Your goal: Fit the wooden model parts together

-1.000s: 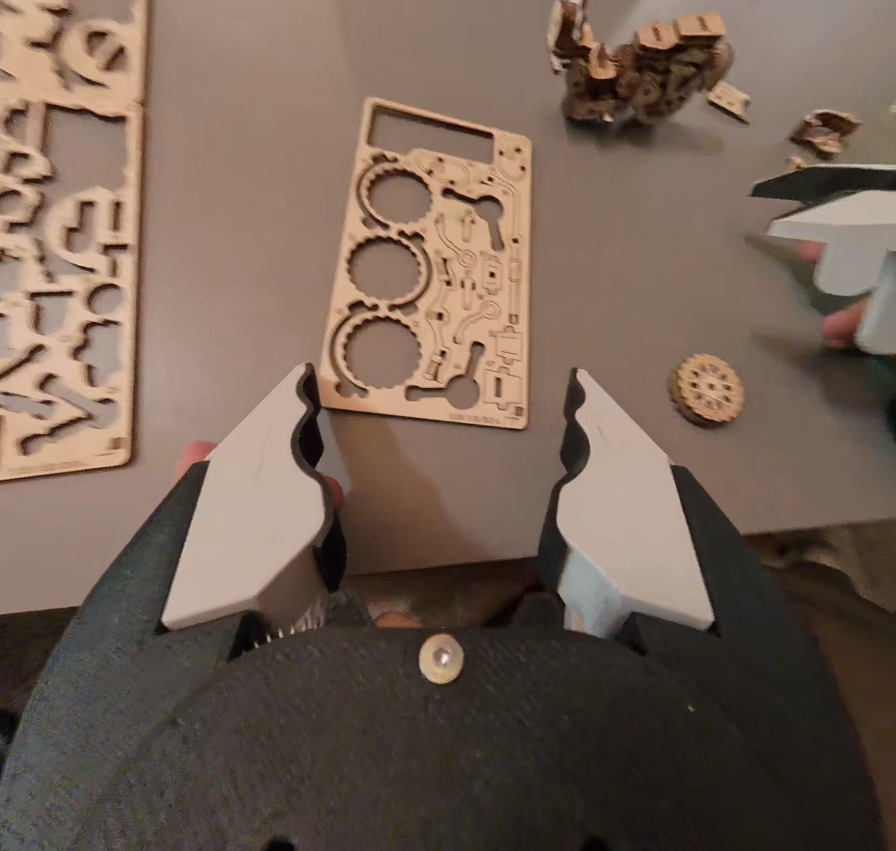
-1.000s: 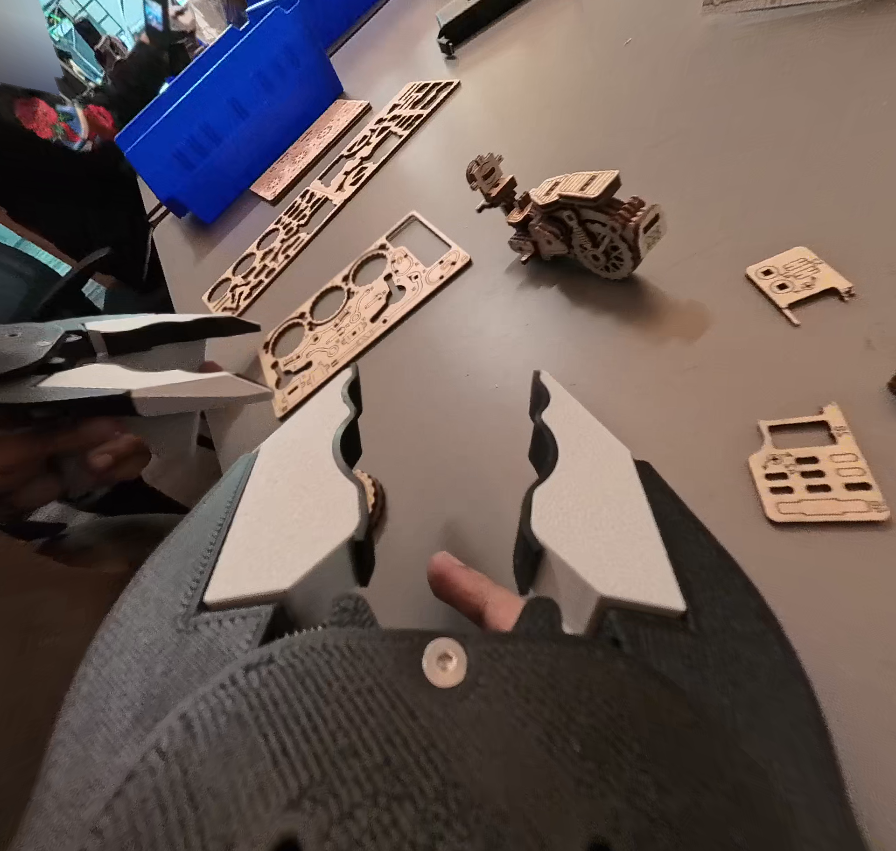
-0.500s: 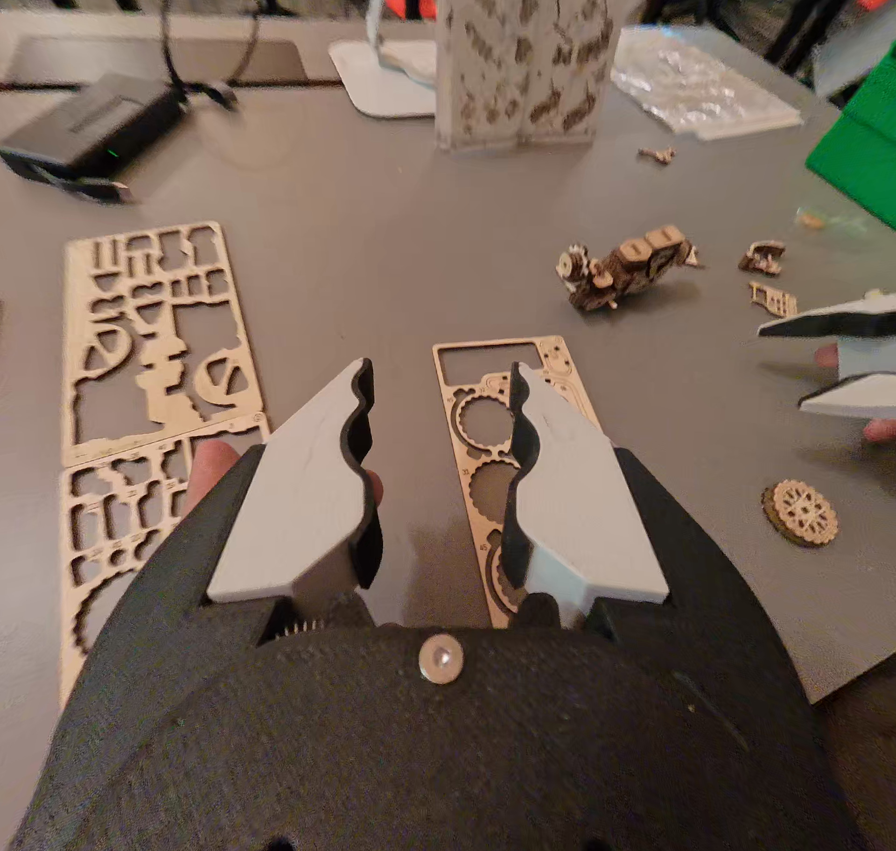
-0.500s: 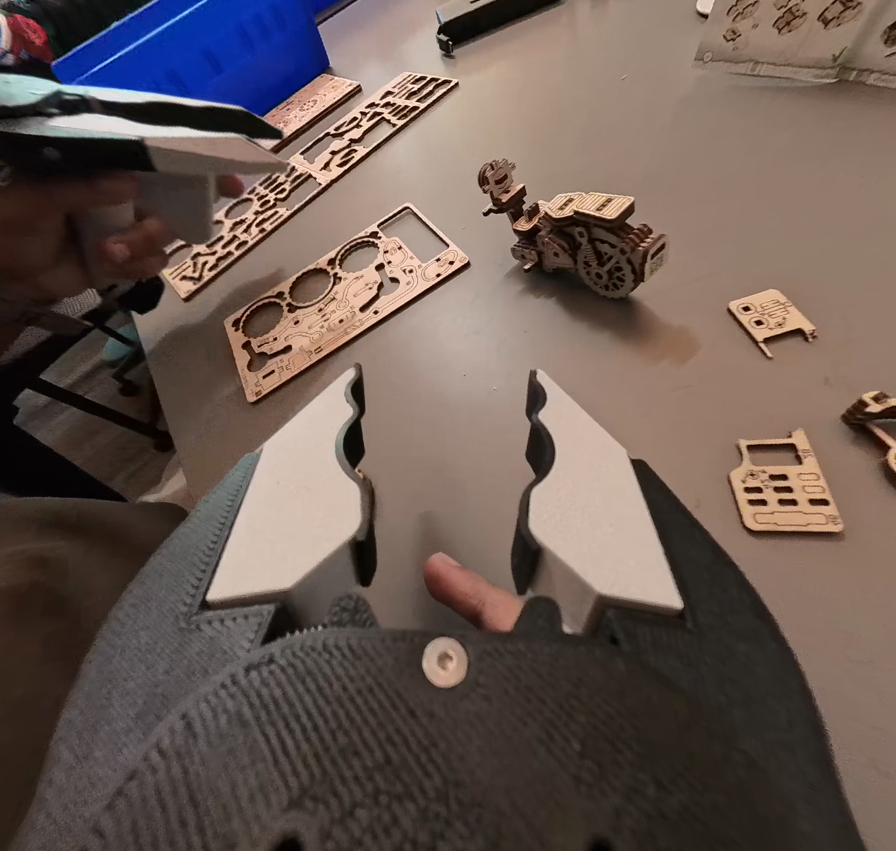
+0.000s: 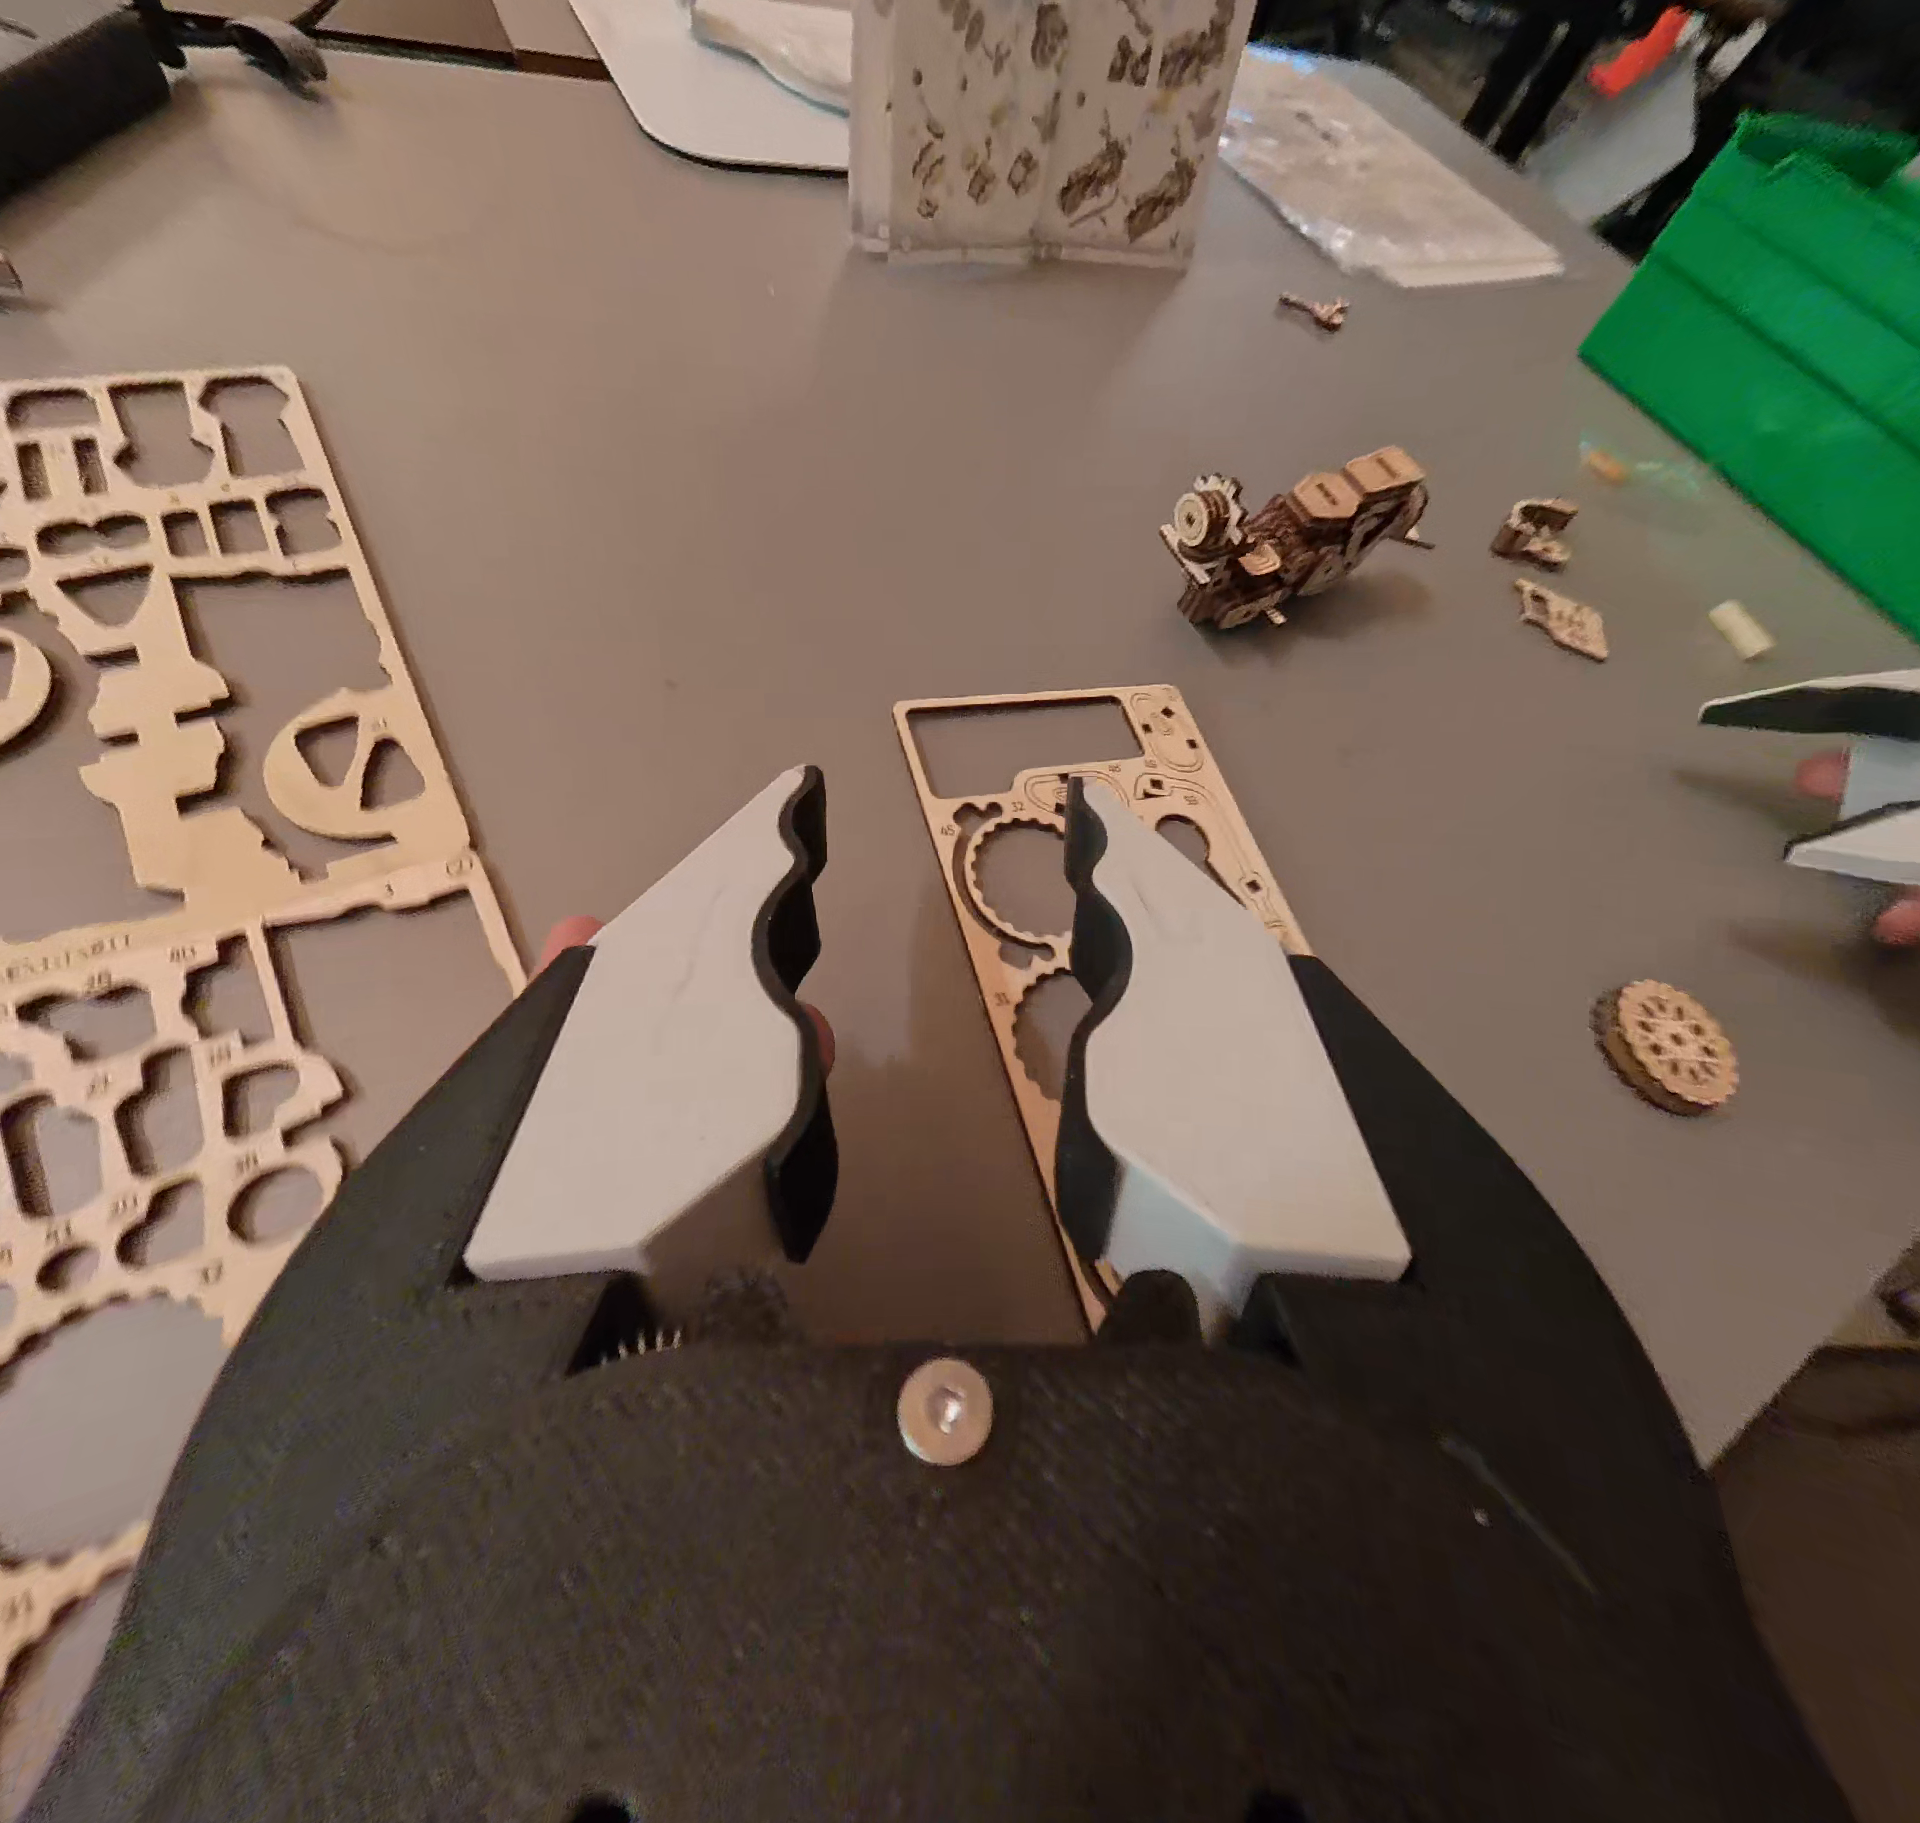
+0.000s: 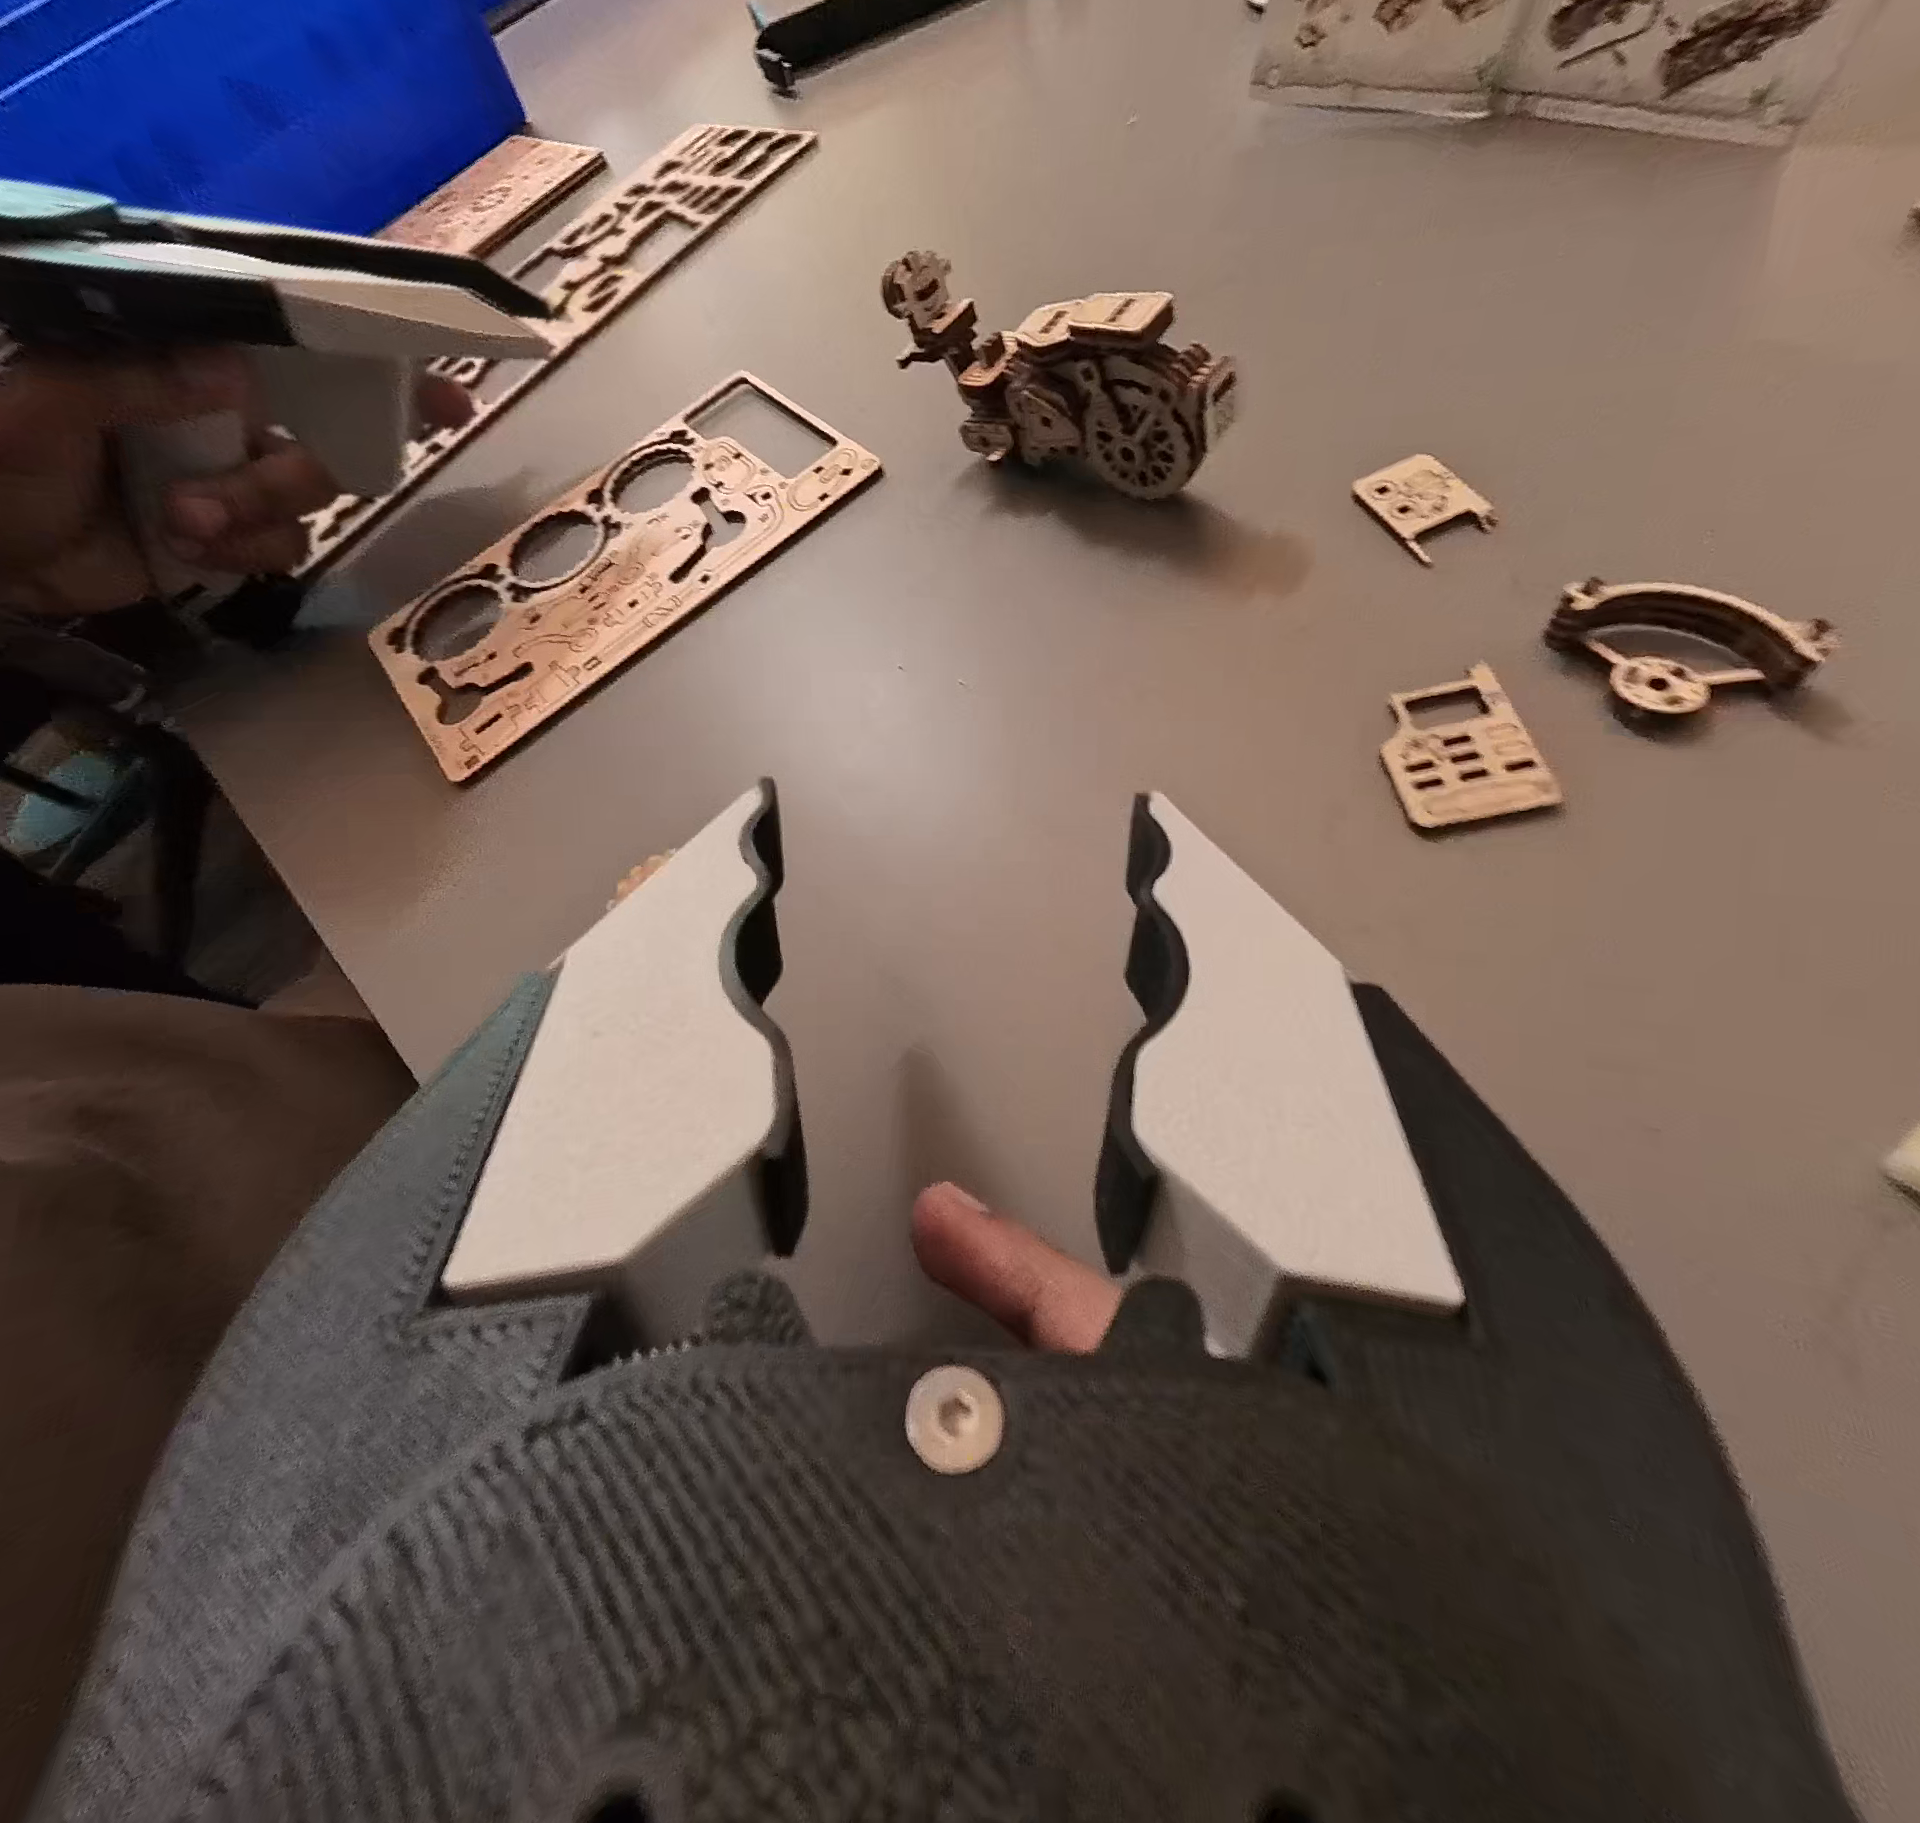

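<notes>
2 grippers empty (fingers apart), wooden model point(image 6: 1081, 391) well beyond both

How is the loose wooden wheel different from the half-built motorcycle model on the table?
The wooden wheel is one flat round disc lying on its face; the motorcycle model is many pieces joined and stands upright. The wheel lies near the table's front edge, close to the right gripper; the model stands farther back, apart from both grippers. The wheel looks much smaller. Both are laser-cut wood, and neither is held.
</notes>
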The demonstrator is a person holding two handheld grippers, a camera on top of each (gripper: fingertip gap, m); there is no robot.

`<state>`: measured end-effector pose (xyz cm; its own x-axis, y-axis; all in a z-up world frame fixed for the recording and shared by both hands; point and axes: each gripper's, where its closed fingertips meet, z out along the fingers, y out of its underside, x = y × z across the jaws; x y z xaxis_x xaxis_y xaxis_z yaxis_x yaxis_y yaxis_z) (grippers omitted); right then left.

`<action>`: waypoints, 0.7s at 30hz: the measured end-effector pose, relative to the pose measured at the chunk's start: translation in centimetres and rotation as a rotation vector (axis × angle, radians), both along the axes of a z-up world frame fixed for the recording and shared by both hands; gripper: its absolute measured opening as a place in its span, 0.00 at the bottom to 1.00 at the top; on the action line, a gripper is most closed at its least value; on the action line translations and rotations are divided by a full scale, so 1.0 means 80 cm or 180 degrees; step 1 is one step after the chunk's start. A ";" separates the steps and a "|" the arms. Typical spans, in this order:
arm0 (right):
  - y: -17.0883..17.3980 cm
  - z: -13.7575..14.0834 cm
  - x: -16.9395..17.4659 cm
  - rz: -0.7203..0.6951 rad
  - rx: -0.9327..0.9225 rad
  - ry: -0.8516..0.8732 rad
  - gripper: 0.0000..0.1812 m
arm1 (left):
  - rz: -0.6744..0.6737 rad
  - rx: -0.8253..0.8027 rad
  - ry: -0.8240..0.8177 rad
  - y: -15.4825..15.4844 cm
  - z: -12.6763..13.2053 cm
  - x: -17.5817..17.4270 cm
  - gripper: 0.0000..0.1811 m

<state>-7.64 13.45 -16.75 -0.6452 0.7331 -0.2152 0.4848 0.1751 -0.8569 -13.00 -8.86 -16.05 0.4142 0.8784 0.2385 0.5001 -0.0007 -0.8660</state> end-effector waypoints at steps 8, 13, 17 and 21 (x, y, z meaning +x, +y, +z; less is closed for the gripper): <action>0.015 -0.001 0.001 -0.0126 -0.0044 -0.0054 0.36 | 0.0049 0.0088 -0.0172 -0.004 -0.008 -0.006 0.25; 0.005 -0.005 0.001 -0.0002 0.0025 -0.0084 0.35 | 0.0124 0.0206 -0.0182 -0.010 -0.006 -0.004 0.25; -0.011 -0.006 -0.003 0.0176 0.0061 -0.0072 0.35 | 0.0237 0.0210 -0.0100 -0.016 -0.001 0.001 0.25; -0.026 0.006 -0.012 0.0315 -0.0012 0.0115 0.36 | 0.0362 0.0010 -0.0333 -0.017 -0.018 0.000 0.24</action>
<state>-8.63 11.40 -16.27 -0.7218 0.6646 -0.1931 0.4342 0.2174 -0.8742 -13.01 -10.23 -17.50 0.2848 0.9174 0.2781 0.5844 0.0638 -0.8089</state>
